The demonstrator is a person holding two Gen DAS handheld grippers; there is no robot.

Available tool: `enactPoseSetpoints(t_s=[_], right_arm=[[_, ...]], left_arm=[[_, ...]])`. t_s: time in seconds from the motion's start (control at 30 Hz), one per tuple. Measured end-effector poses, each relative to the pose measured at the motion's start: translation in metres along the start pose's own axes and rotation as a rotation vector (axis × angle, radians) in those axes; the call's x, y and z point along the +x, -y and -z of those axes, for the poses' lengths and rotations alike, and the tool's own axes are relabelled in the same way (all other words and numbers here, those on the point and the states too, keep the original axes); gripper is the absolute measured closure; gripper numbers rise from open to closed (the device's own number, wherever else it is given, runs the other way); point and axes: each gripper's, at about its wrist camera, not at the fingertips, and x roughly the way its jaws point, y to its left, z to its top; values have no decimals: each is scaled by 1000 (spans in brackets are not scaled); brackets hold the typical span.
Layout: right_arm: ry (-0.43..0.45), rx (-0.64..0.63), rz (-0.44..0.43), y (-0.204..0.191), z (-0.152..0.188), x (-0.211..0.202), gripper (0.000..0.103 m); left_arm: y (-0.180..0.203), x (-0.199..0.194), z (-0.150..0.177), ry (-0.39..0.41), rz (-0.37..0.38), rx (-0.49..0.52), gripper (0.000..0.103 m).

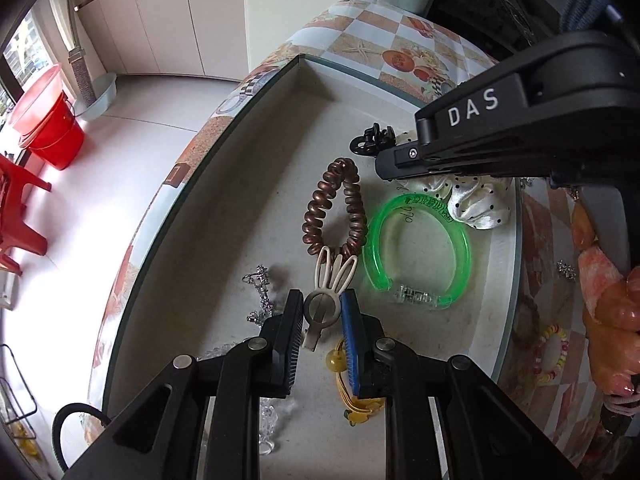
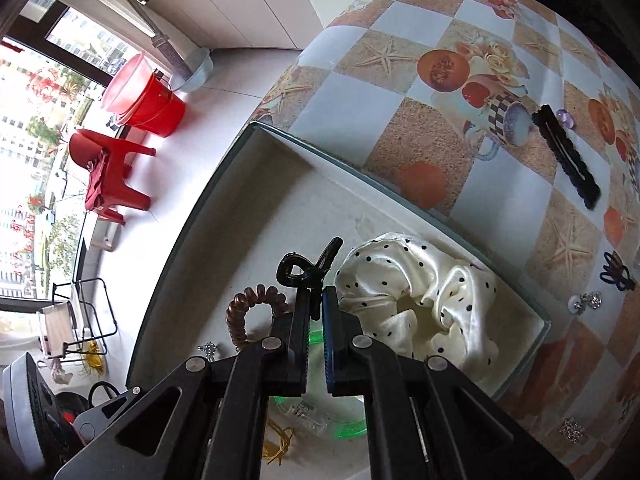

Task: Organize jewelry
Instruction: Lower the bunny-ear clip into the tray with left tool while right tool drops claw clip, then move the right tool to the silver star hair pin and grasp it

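Observation:
My left gripper [image 1: 321, 300] points down into a shallow grey tray [image 1: 260, 208] and is shut on a beige bunny-eared hair clip [image 1: 325, 304], whose ears touch a brown spiral hair tie [image 1: 334, 208]. My right gripper [image 2: 317, 292] is shut on a black claw clip [image 2: 304, 268], held above the tray's far part beside a white polka-dot scrunchie [image 2: 424, 296]. In the left wrist view the right gripper [image 1: 384, 164] and its claw clip [image 1: 370, 140] show at upper right. A green bangle [image 1: 416, 252] lies in the tray between the two grippers.
Also in the tray are a silver chain [image 1: 260, 292] and a yellow bead tie [image 1: 336, 360]. On the patterned cloth lie a long black clip [image 2: 568, 156], a small black clip [image 2: 616, 276], sparkly pieces [image 2: 586, 302] and a beaded bracelet [image 1: 552, 354]. A hand [image 1: 608, 320] is at the right.

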Motion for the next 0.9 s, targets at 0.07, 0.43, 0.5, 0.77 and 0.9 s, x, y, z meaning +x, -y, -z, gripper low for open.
enactPoseSetpoints(t_s=[0.07, 0.43, 0.5, 0.77, 0.9], right_arm=[[-9, 6, 6, 2, -2, 5, 97], [-22, 10, 11, 1, -6, 9, 96], [-25, 15, 5, 0, -7, 11, 96], [-14, 22, -42, -2, -4, 1, 52], [8, 19, -83, -6, -1, -13, 48]], left_arm=[[0, 2, 0, -5, 0, 2, 81], [8, 0, 1, -9, -18, 15, 81], [9, 0, 1, -13, -21, 15, 81], [15, -8, 0, 4, -55, 25, 80], [14, -14, 2, 11, -66, 15, 80]])
